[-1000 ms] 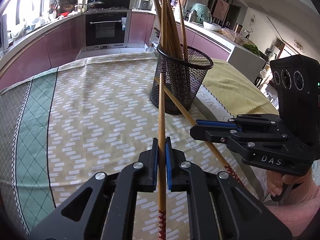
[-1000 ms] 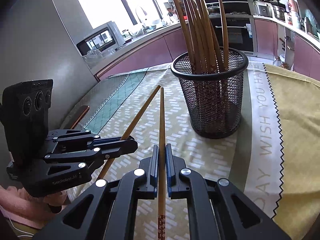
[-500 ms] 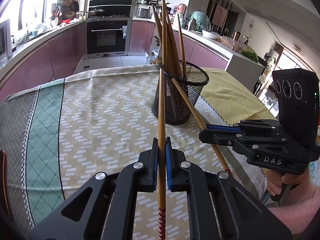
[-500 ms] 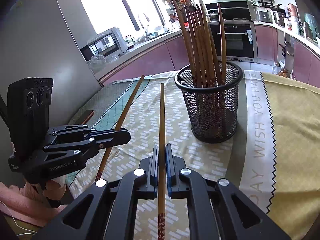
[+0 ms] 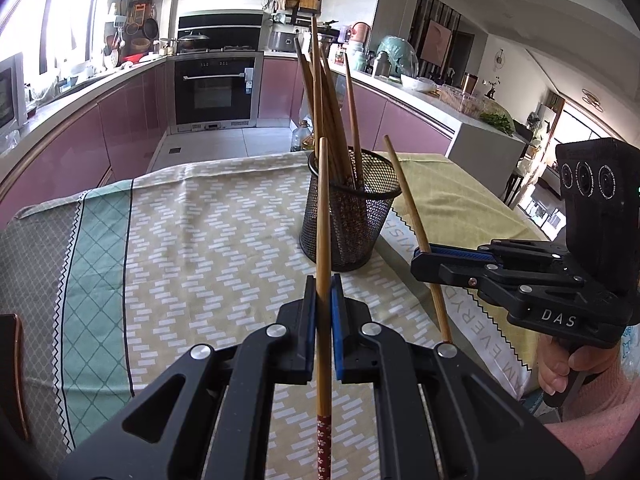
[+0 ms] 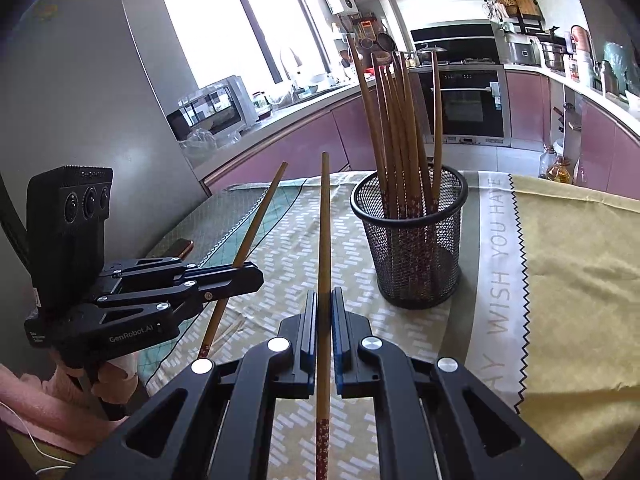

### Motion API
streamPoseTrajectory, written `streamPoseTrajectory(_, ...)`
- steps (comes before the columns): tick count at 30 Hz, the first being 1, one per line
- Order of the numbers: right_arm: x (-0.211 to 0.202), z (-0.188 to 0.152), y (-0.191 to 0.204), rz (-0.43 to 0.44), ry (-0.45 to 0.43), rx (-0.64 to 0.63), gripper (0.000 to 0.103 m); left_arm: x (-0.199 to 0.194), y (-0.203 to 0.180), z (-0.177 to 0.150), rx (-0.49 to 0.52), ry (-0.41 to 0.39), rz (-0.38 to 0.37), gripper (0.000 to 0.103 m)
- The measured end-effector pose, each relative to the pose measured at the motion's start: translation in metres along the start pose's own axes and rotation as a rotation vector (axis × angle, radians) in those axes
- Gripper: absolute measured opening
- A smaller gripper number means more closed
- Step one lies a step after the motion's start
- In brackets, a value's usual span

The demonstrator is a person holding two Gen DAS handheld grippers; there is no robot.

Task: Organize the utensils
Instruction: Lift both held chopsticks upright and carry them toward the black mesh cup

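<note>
A black mesh cup (image 5: 348,216) (image 6: 416,248) stands on the tablecloth with several wooden chopsticks (image 5: 320,100) (image 6: 394,128) upright in it. My left gripper (image 5: 323,280) (image 6: 256,276) is shut on one chopstick (image 5: 322,220), which points forward at the cup with its red patterned end toward me. My right gripper (image 6: 324,294) (image 5: 418,258) is shut on a second chopstick (image 6: 325,232) (image 5: 408,200) that slants up beside the cup. Both held chopsticks hang above the table, short of the cup. A hand and pink sleeve hold each gripper's handle.
A patterned tablecloth (image 5: 200,240) with a green band and a yellow part (image 6: 568,264) covers the table. A dark brown flat object (image 6: 182,246) lies at the table's left edge. Pink kitchen cabinets and an oven (image 5: 218,88) stand beyond the table.
Both grippers have risen with their chopsticks still clamped. The chopstick tips now stand higher against the cup, and the cup sits lower and farther in both views.
</note>
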State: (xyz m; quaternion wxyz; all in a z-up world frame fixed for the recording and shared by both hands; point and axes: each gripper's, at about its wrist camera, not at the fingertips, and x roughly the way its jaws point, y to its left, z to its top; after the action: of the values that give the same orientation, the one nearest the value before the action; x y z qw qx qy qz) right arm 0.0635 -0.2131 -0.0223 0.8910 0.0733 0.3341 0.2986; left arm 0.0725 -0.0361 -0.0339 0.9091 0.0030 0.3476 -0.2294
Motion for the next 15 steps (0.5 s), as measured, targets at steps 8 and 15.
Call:
streamPoseTrajectory(8, -0.009, 0.003, 0.001, -0.017, -0.024, -0.010, 0.006, -0.006, -0.005, 0.005, 0.004, -0.027, 0.007, 0.007)
streamPoseTrajectory(15, -0.014, 0.006, 0.002, -0.027, -0.044, -0.013, 0.006, -0.010, -0.010, 0.007, 0.016, -0.047, 0.012, 0.007)
